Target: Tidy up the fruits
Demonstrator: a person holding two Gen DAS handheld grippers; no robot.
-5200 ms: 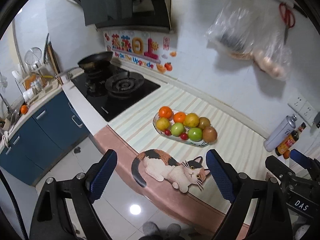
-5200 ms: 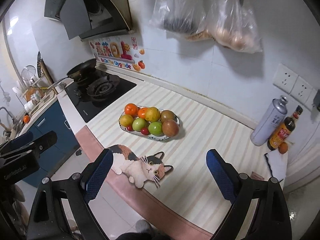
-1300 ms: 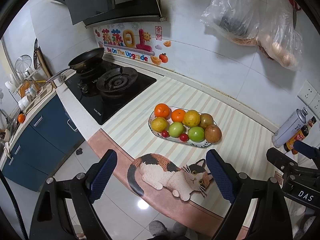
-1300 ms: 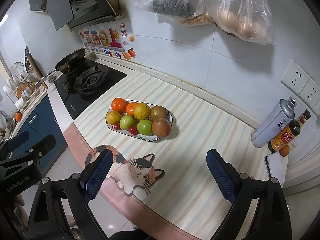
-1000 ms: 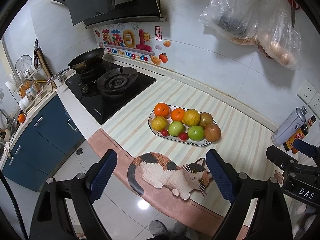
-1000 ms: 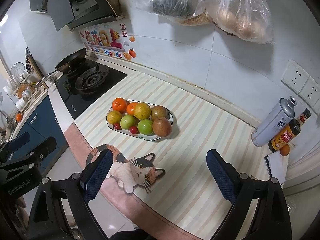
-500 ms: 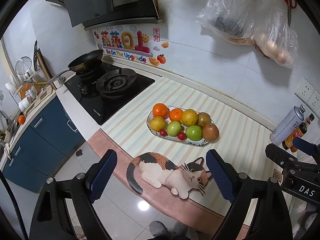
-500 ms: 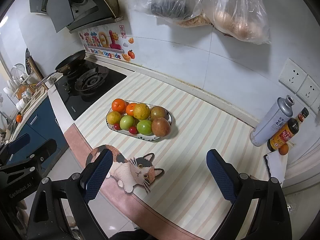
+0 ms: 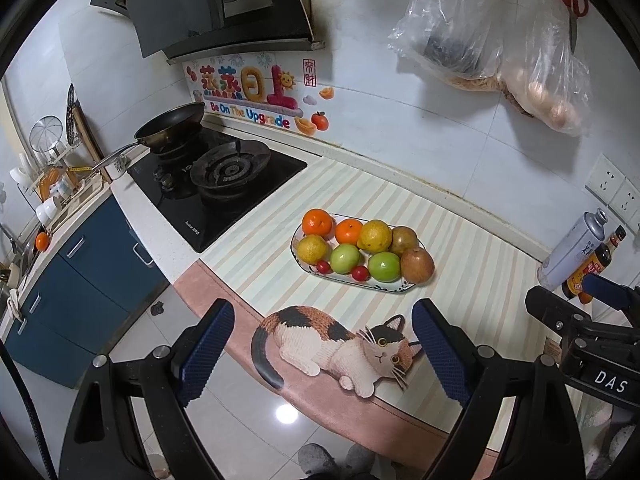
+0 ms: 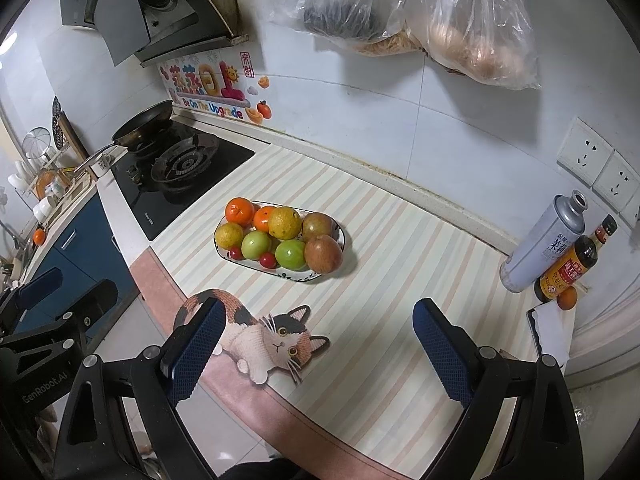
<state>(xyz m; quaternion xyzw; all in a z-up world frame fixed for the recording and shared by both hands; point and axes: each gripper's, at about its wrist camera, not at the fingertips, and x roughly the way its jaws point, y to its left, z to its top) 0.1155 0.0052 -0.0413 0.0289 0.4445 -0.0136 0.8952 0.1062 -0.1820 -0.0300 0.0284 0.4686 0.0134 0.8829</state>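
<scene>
So the fruit's all piled on a white oval ceramic plate with a patterned rim (image 10: 298, 277), sitting mid-counter on the pastel striped mat (image 10: 400, 264). Closest corner has a big reddish-brown round fruit (image 10: 323, 254), next to it two glossy green ones (image 10: 291, 254), then yellow citrus (image 10: 284, 223) and two small oranges (image 10: 239, 211) at the far end, plus tiny red cherry tomatoes (image 10: 267, 260) tucked along the front rim.

My guess: the round ones are firm and light-ish but smooth, so they'll want to roll or squirt out of the pads. I'd pinch each across its widest middle, gently. The tomatoes look soft and easy to crush, so barely any squeeze there. The plate is probably breakable, so no bumping it.

My right gripper (image 10: 318, 344) hangs over the counter's pink front edge with the jaws spread wide, nothing in them. My left gripper (image 9: 322, 346) is the same, wide apart and empty, hovering near the calico cat-shaped mat (image 9: 332, 344). Both are well apart from the plate.
</scene>
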